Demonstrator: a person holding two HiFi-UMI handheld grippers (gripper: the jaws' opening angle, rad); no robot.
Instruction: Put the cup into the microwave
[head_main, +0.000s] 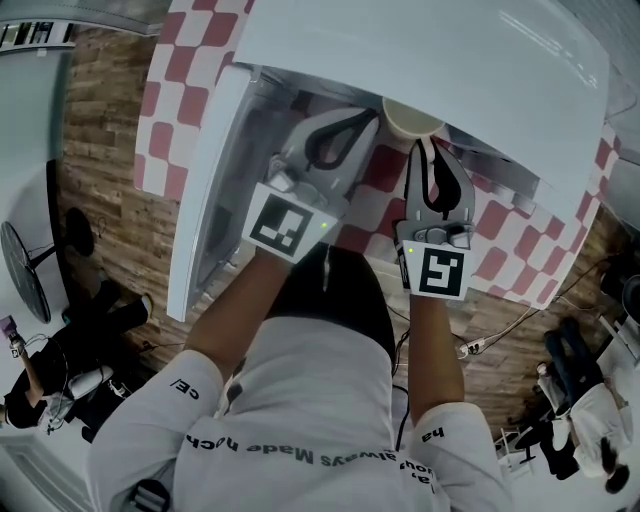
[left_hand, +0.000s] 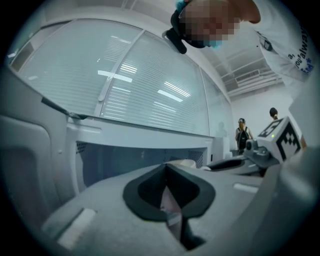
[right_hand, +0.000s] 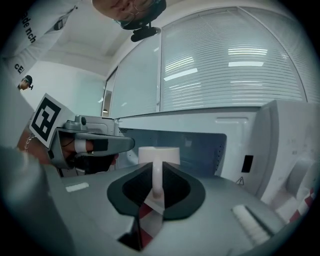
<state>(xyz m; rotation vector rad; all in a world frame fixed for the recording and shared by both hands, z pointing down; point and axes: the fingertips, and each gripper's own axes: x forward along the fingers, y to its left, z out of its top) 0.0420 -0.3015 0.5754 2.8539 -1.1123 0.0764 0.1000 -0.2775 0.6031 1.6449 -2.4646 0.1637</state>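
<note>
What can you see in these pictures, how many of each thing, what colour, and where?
Microwave: one, white, on the tablecloth, door open at the left.
Cup: one, white, at the microwave's opening.
Tablecloth: one, red-and-white check, under the microwave.
Floor: brown wood pattern, around the table.
Fan: one, black, far left on the floor.
Bystanders: at least two, dark and white clothes, lower corners.
Left gripper: one, grey, shut and empty, beside the cup.
Right gripper: one, grey, shut on the cup's handle.
</note>
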